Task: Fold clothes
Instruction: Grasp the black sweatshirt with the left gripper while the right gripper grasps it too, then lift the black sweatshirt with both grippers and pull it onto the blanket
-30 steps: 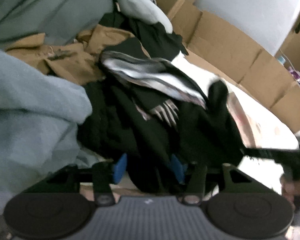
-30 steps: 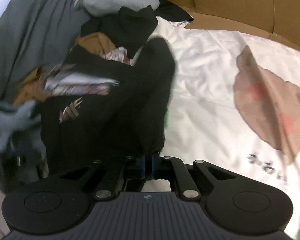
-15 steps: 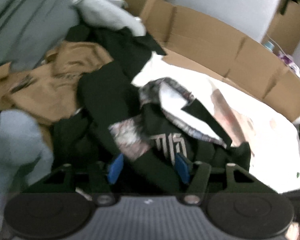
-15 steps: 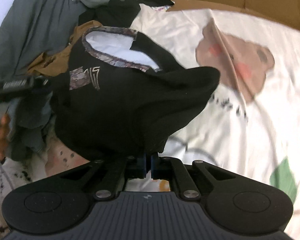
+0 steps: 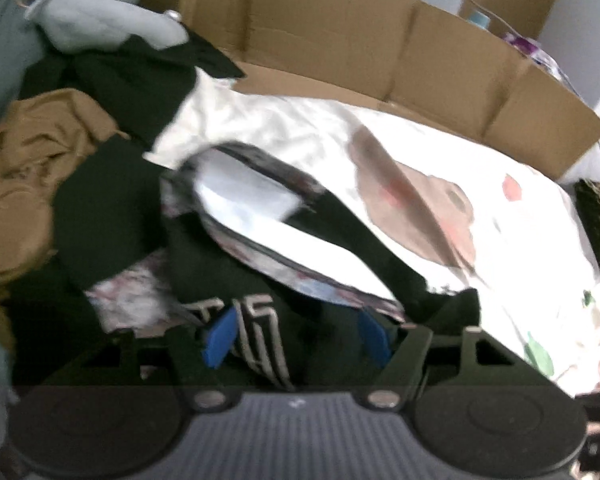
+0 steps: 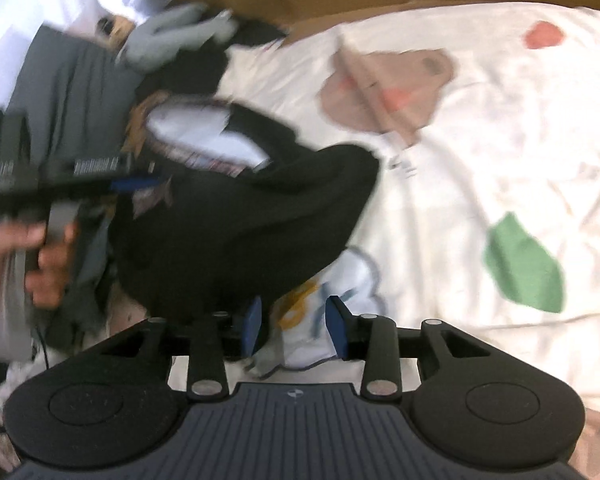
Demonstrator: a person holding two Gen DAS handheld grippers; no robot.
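Black garment (image 5: 332, 360) with striped, unreadable lettering lies between the opening left gripper (image 5: 296, 338) pads, unpinched. Right gripper (image 6: 294, 330) opens, gap empty, black cloth beside its left pad.

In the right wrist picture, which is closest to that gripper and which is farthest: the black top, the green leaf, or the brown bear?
From the right gripper:
1. Black top, right by its left finger, upper left.
2. Green leaf, off to the right.
3. Brown bear, farthest, up the sheet.
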